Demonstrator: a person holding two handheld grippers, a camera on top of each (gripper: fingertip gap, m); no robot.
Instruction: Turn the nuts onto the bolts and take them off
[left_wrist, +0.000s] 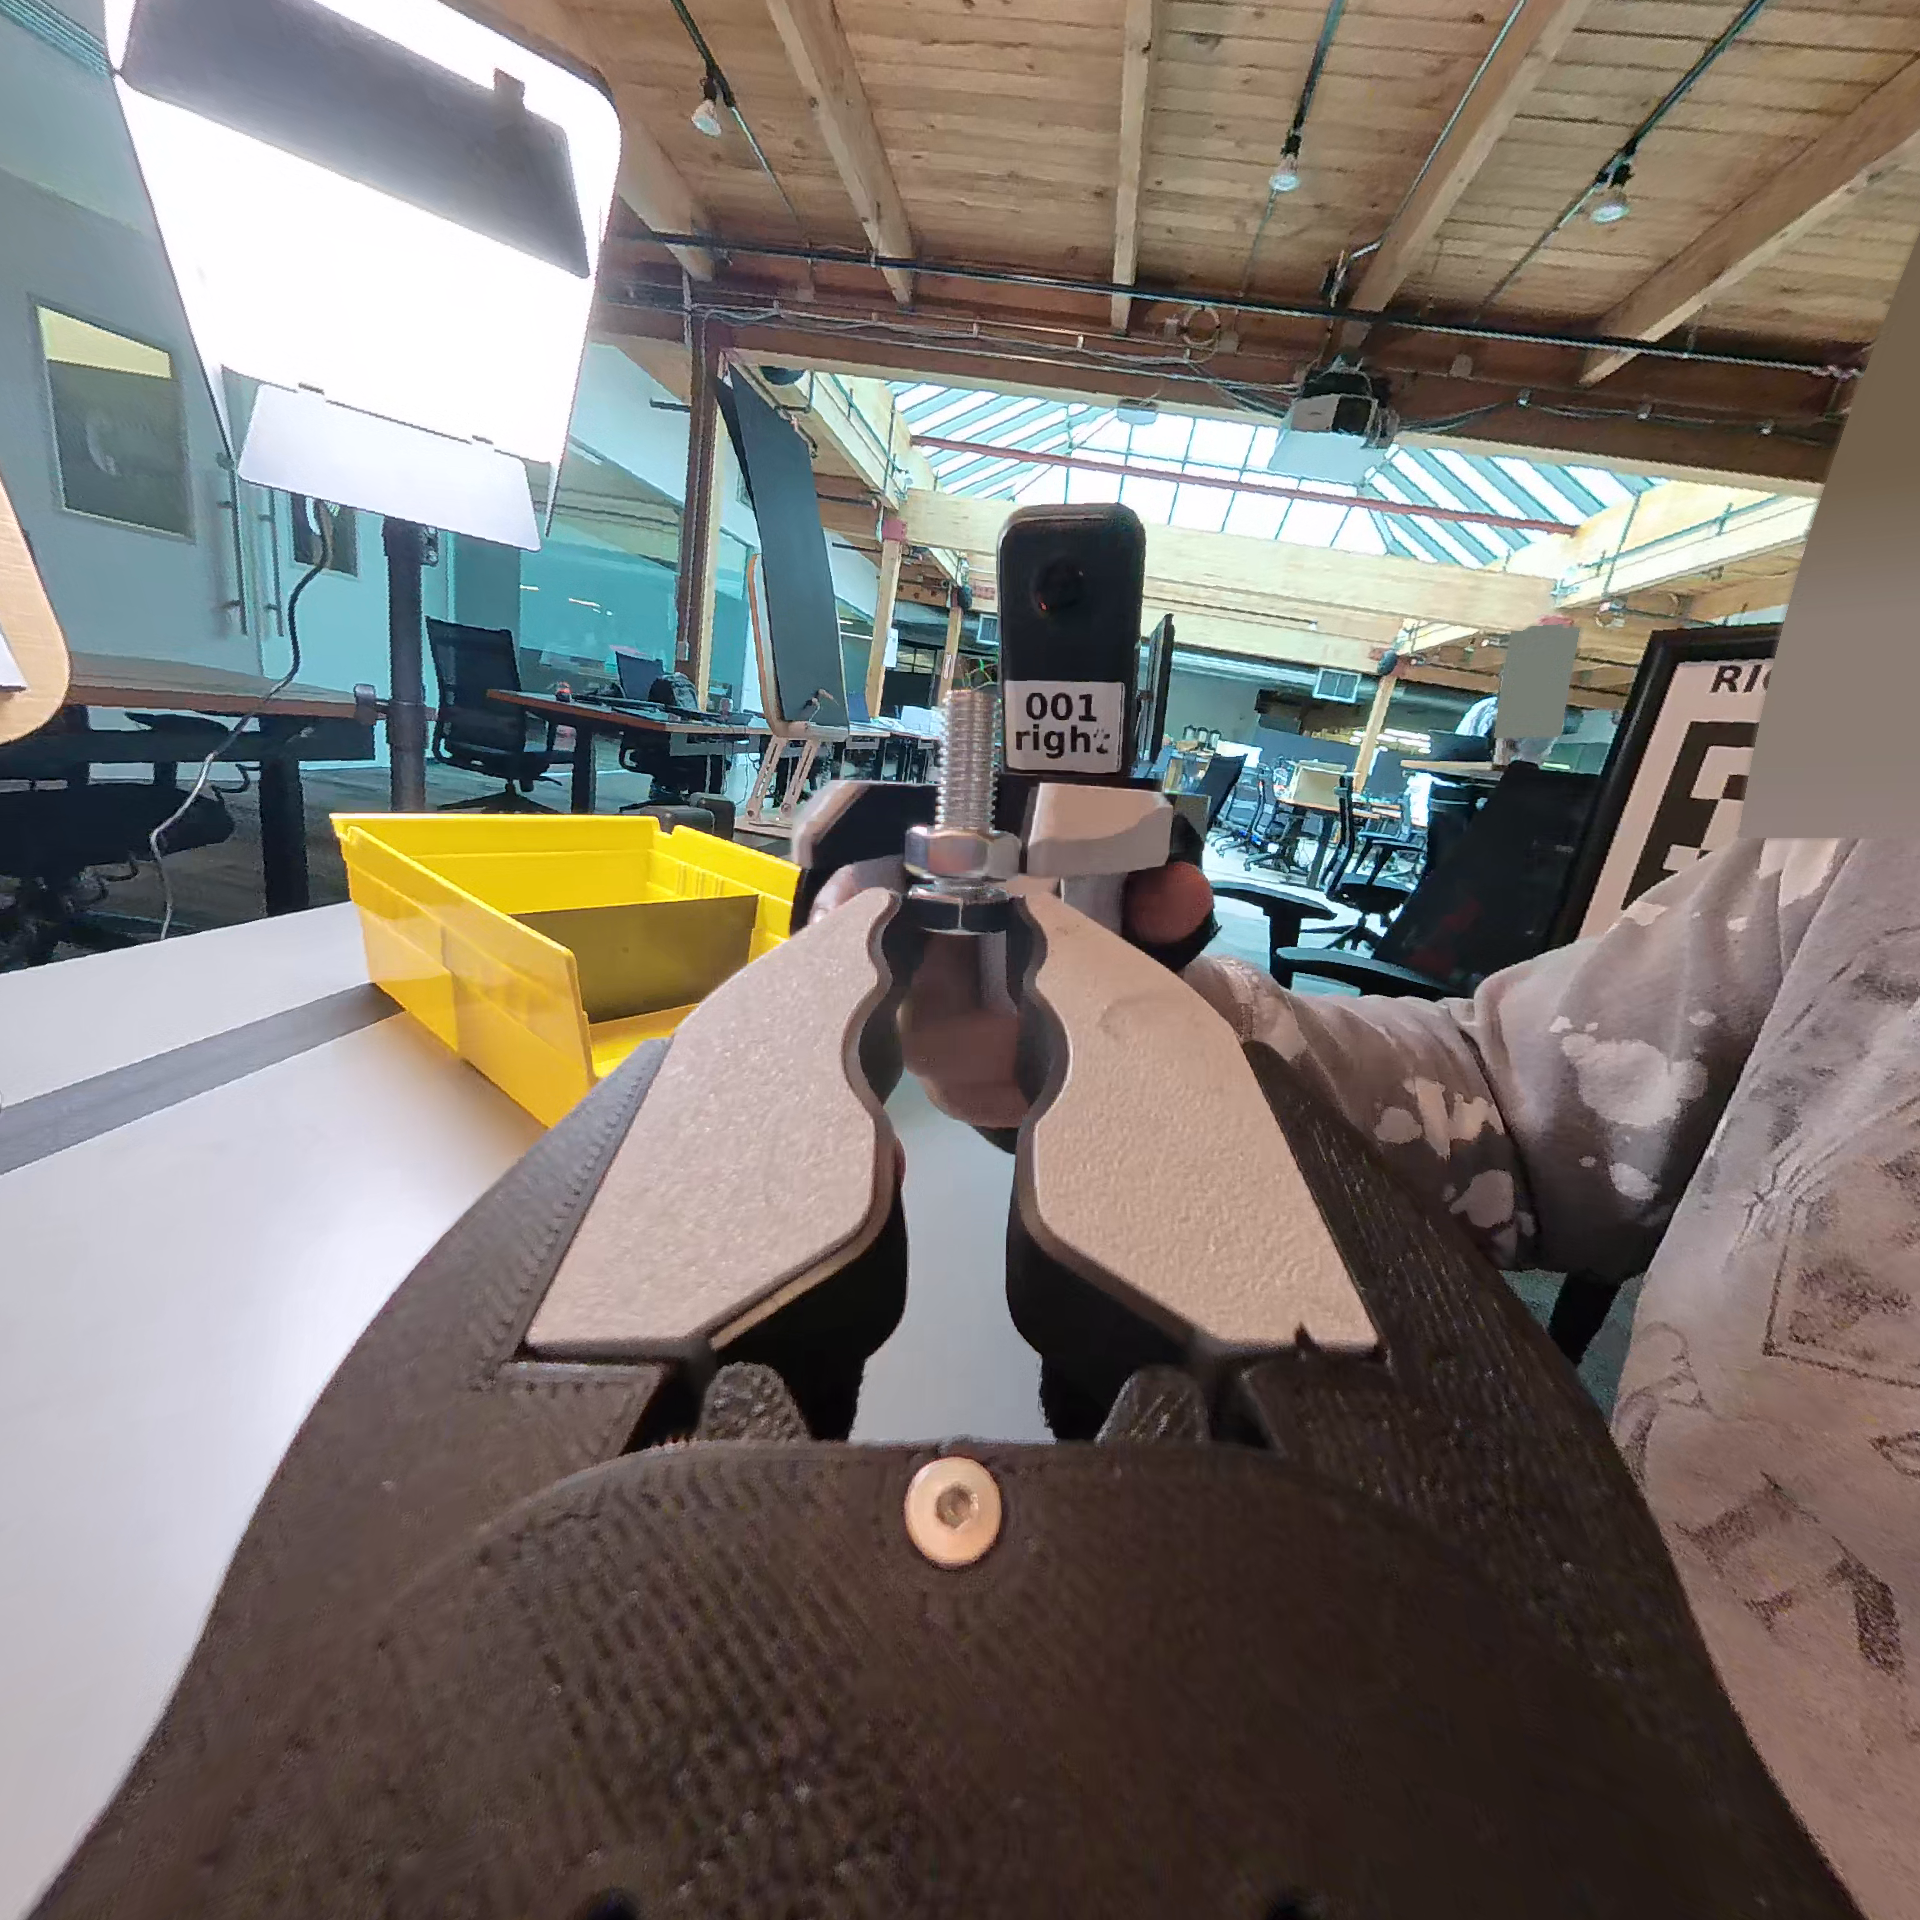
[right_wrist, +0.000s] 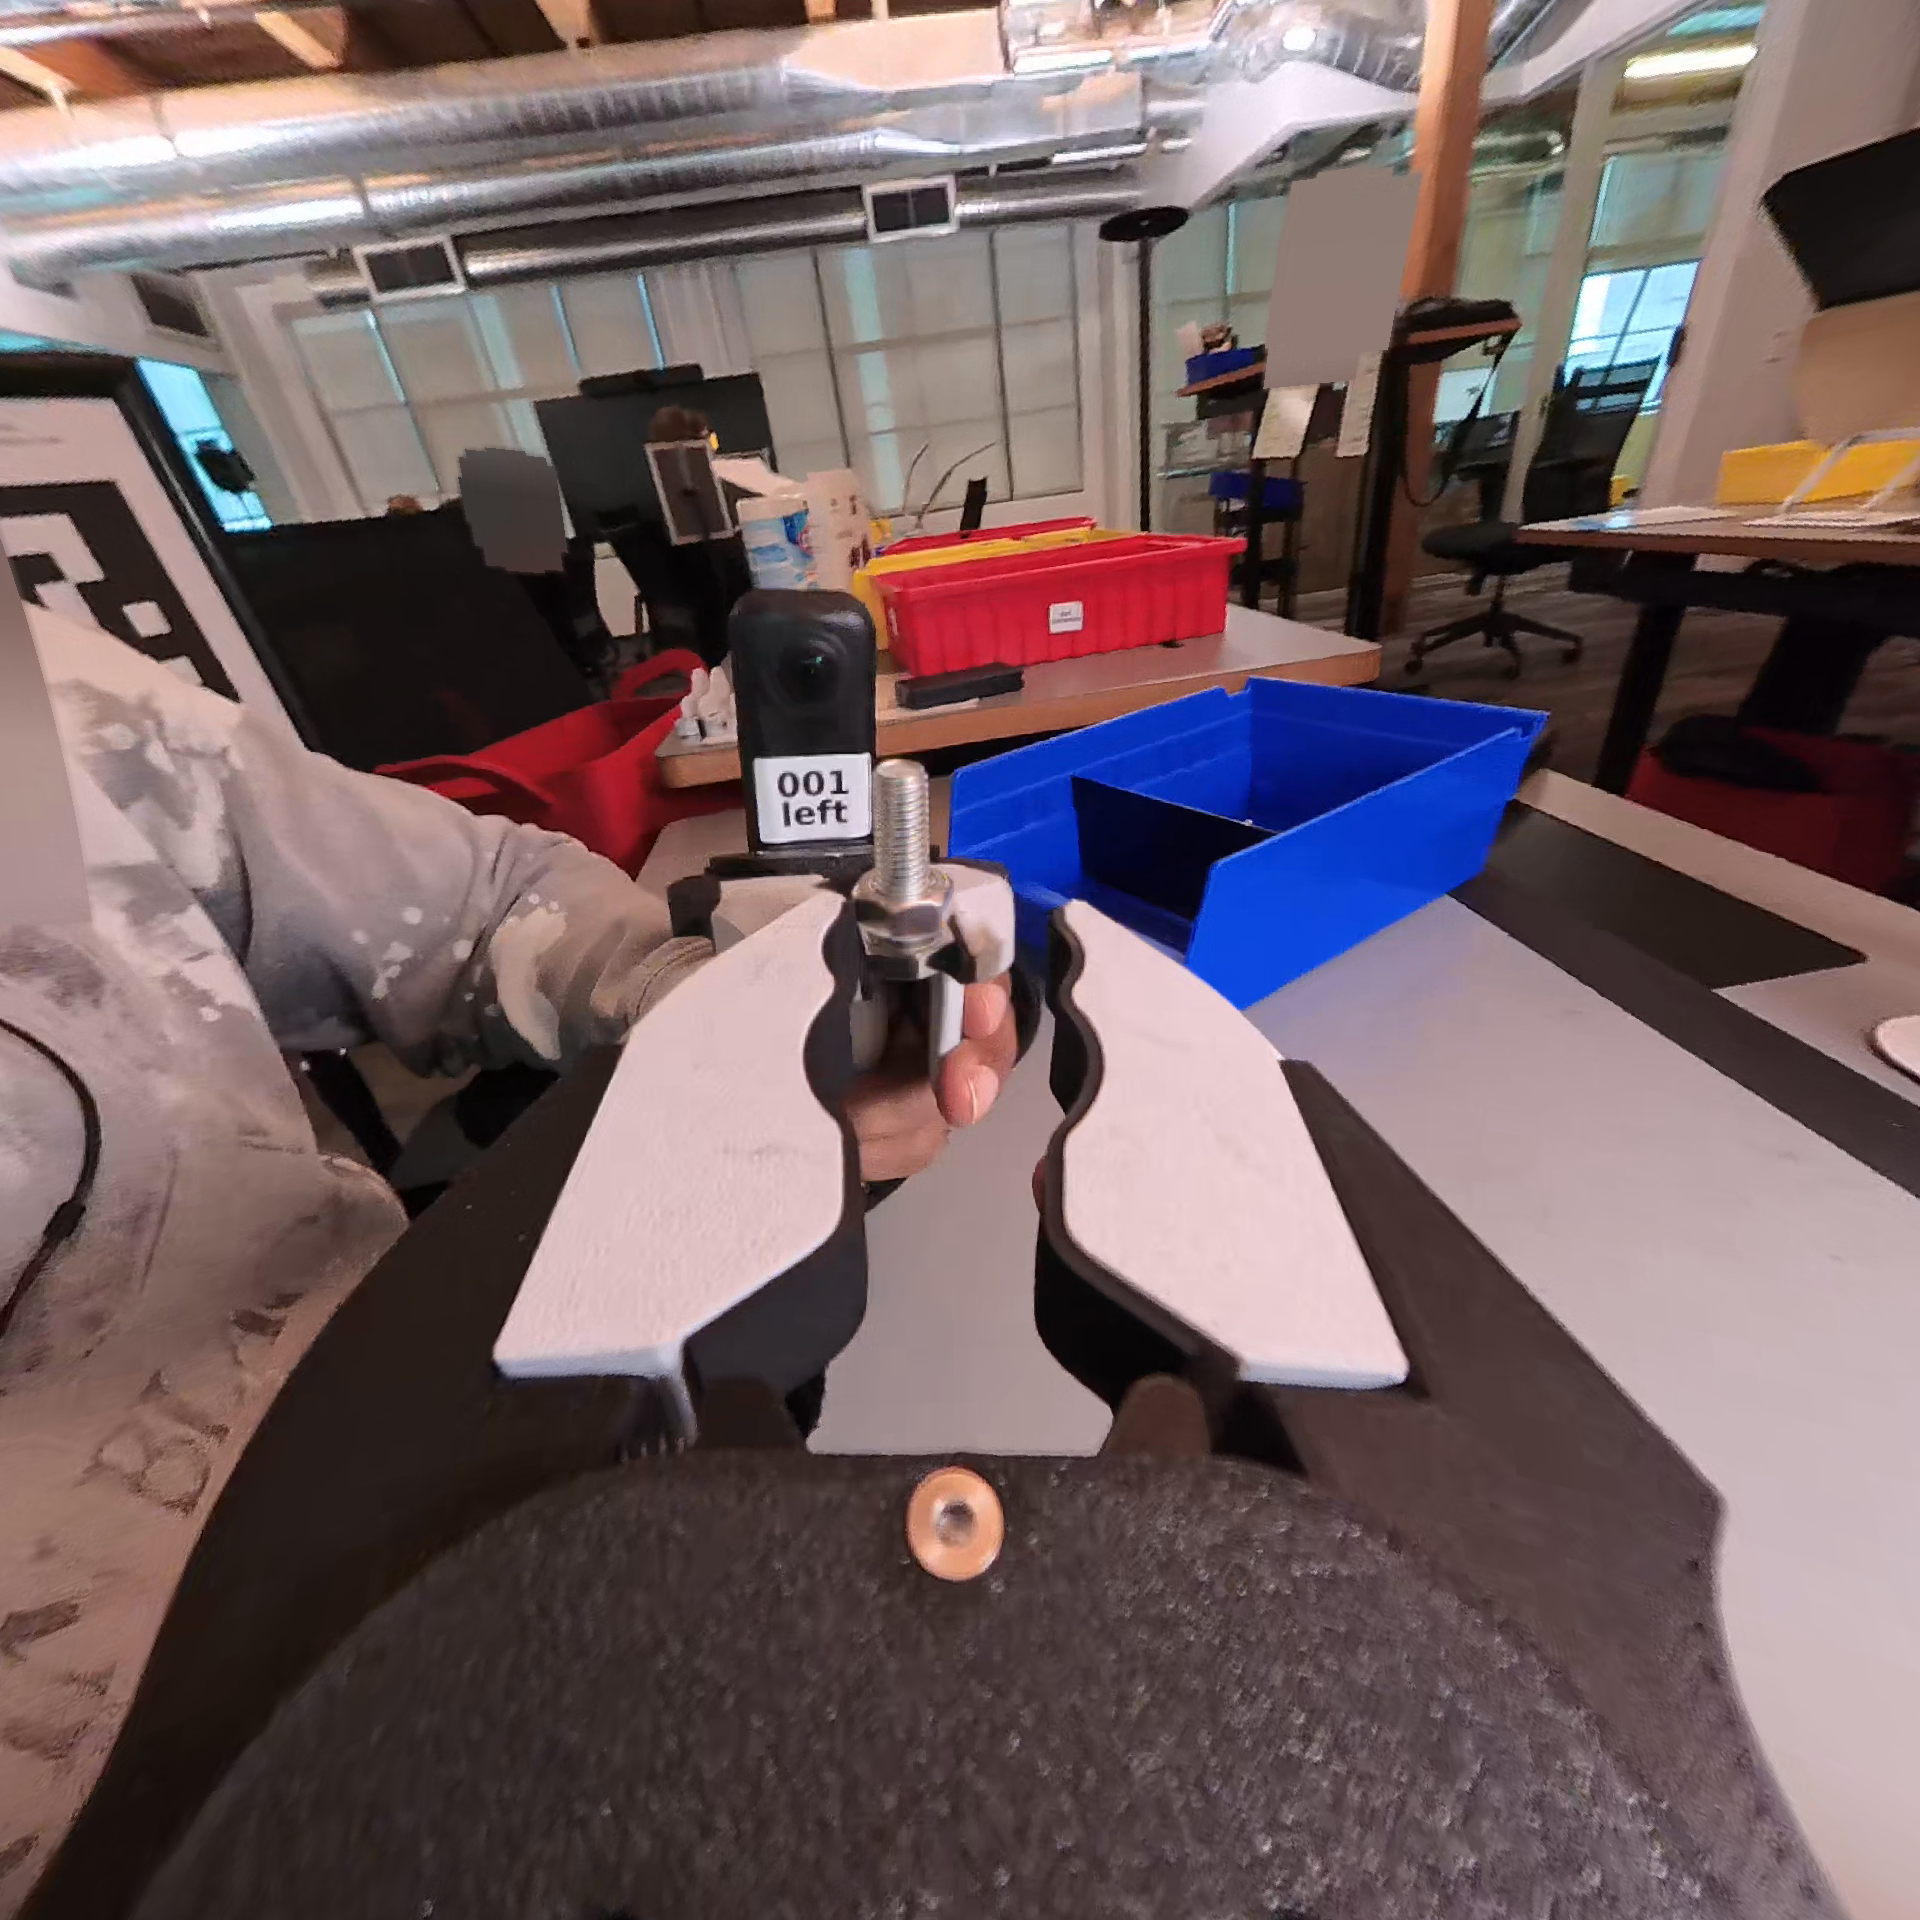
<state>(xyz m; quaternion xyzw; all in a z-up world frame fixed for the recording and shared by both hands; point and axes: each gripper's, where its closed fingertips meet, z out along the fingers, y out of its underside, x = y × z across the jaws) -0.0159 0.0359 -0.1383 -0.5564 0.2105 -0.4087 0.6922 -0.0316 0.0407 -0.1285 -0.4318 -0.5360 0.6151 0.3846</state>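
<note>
Left tongs (left_wrist: 951, 914) clamped on bolt (left_wrist: 964, 764) head, bolt upright, threads up. Nut (left_wrist: 961, 854) low on shank, right at right tongs (right_wrist: 951, 935) tips, standing apart, left finger (right_wrist: 727, 1091) beside nut, above tabletop (right_wrist: 1558, 1195).

Open-plan office/lab: desks (left_wrist: 623, 717), chairs (left_wrist: 473, 696), ducts (right_wrist: 520, 135).

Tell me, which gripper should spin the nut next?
Right. The right gripper is open with the nut beside its fingertips; the left gripper is busy clamping the bolt upright.
</note>
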